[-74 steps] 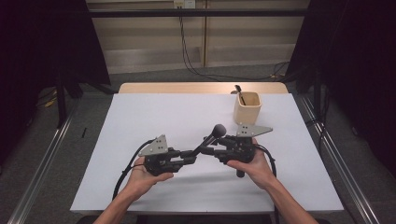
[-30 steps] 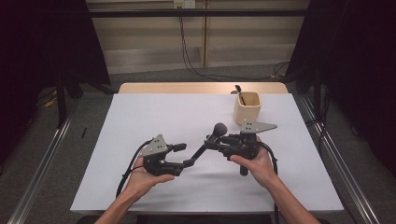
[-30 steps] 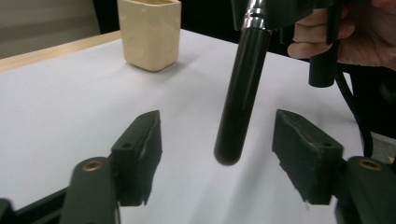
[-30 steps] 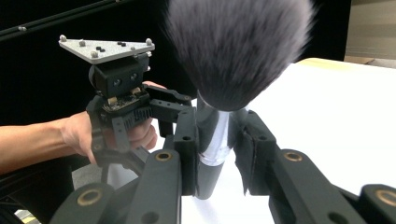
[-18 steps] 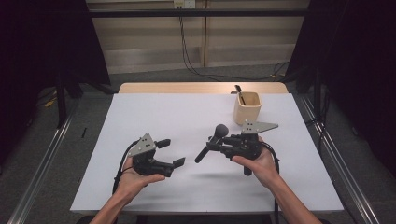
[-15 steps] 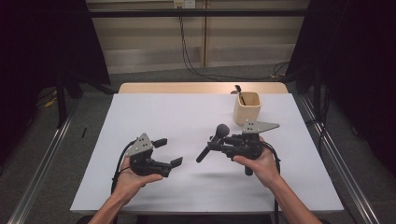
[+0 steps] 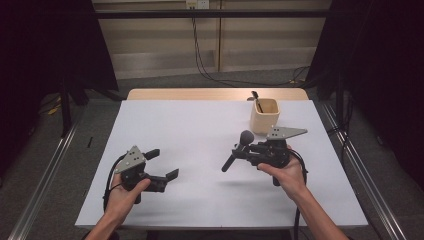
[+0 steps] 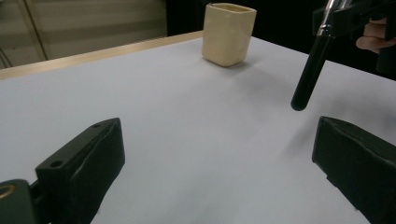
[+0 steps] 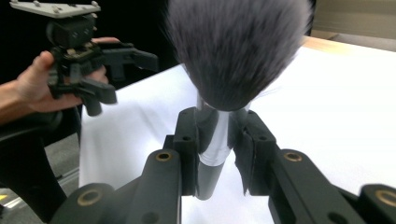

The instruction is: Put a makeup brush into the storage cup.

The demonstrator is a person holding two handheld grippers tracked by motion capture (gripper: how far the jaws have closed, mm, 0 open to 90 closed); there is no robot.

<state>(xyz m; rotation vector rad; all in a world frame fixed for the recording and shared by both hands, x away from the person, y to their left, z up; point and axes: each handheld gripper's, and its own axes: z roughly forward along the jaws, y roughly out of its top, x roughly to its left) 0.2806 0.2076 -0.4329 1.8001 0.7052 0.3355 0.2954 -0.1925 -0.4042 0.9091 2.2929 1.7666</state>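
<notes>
Above white table (image 7: 200, 130), right hand-held gripper (image 7: 243, 152) clamps makeup brush (image 7: 239, 148); left hand-held gripper (image 7: 162, 165) just opened wide, empty.

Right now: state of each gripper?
Left gripper: open, jaws just opened wide, nothing between them.
Right gripper: shut on the makeup brush, clamped at its silver ferrule.

This looks like a lab or test room set up for recording, not a home. A table (image 7: 150, 130) with a plain white top stands alone on a grey floor (image 7: 60, 150), with metal rails (image 7: 42, 180) along both sides. Black curtains (image 7: 45, 45) hang left and right, and cables (image 7: 200, 55) run down the pale back wall (image 7: 150, 45) from what may be a socket.
</notes>
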